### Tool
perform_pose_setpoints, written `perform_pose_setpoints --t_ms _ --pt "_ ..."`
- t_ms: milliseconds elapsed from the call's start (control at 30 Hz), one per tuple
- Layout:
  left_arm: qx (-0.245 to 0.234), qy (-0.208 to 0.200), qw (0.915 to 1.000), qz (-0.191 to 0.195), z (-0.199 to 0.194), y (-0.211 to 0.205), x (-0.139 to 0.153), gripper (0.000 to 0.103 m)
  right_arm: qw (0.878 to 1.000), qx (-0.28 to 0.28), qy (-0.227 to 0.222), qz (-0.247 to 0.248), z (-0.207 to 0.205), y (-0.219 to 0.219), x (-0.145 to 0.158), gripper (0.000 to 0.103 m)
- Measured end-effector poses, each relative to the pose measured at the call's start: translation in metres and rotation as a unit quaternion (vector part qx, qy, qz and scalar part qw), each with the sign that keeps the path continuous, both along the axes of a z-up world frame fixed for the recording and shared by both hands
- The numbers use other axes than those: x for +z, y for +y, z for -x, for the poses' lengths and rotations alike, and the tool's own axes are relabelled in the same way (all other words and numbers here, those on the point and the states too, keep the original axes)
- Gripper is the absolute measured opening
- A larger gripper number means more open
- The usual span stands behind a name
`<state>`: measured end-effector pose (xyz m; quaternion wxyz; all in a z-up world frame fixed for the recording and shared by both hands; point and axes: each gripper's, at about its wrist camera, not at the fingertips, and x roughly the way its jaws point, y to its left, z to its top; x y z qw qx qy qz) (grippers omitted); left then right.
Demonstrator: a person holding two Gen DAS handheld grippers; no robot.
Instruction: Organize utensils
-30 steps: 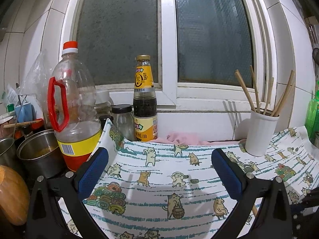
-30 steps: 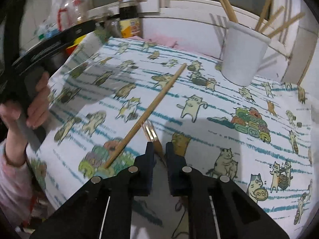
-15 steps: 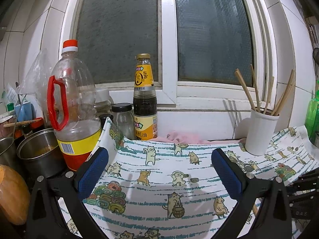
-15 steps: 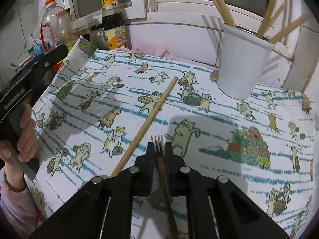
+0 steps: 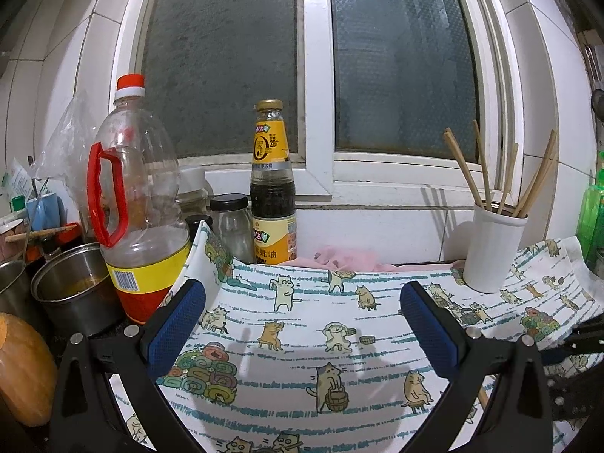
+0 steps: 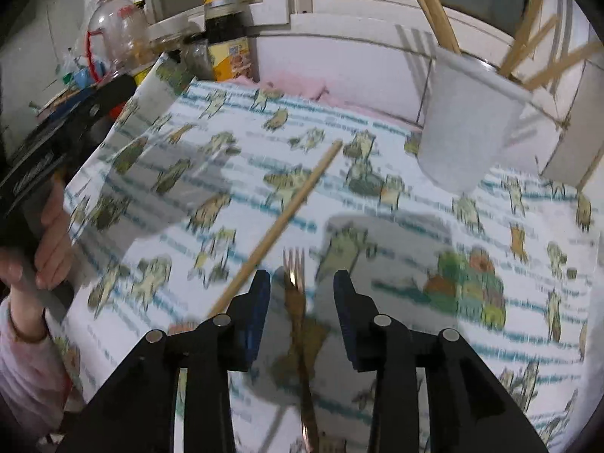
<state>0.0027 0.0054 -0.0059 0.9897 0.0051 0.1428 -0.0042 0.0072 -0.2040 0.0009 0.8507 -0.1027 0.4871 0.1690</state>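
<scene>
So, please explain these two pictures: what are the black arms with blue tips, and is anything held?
No robot here: a person holds one two-finger tool in each hand, each with a camera looking forward along it. One picture looks from the left tool, open and empty, toward the window. The other looks down from the right tool; its jaws have just been opening, and a fork lies between them, unpinched. On the cat-print cloth lies one chopstick; a white cup holds more.
</scene>
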Motion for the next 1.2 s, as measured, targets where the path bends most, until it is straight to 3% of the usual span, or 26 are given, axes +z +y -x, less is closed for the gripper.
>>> perform_pose_setpoints --t_ms 167,233,300,500,633,733,867,1000,1200 --pt "0.0 0.0 1.0 -0.002 0.0 -0.002 0.0 0.103 1.0 0.013 -0.003 0.014 0.013 -0.001 -0.005 0.025" --pt "0.0 0.002 1.0 0.001 -0.001 -0.002 0.0 0.102 1.0 0.008 -0.001 0.013 0.012 -0.001 -0.005 0.008" --pt "0.001 0.004 1.0 0.003 -0.001 -0.002 -0.001 0.102 1.0 -0.001 -0.001 0.011 0.01 -0.001 -0.006 0.004" --pt "0.001 0.009 0.9999 0.007 -0.004 0.001 -0.001 0.102 0.999 -0.034 -0.02 -0.009 0.004 -0.006 -0.002 0.004" --pt "0.0 0.015 0.9998 0.012 -0.005 0.002 -0.001 0.102 0.995 -0.062 -0.051 -0.063 0.003 -0.02 0.014 0.004" --pt "-0.021 0.045 0.9985 0.02 -0.018 -0.001 -0.003 0.102 0.988 -0.073 -0.09 -0.102 0.002 -0.029 0.031 0.004" --pt "-0.054 0.15 0.9863 0.043 -0.048 -0.01 -0.002 0.102 0.98 -0.083 -0.124 -0.128 -0.007 -0.035 0.055 0.004" --pt "-0.085 0.202 0.9756 0.008 -0.06 -0.036 0.005 0.102 0.972 -0.087 -0.178 -0.127 -0.009 -0.035 0.084 0.0" --pt "-0.104 0.305 0.9465 0.02 -0.091 -0.065 -0.019 0.093 0.969 -0.074 -0.188 -0.14 -0.018 -0.034 0.092 0.0"
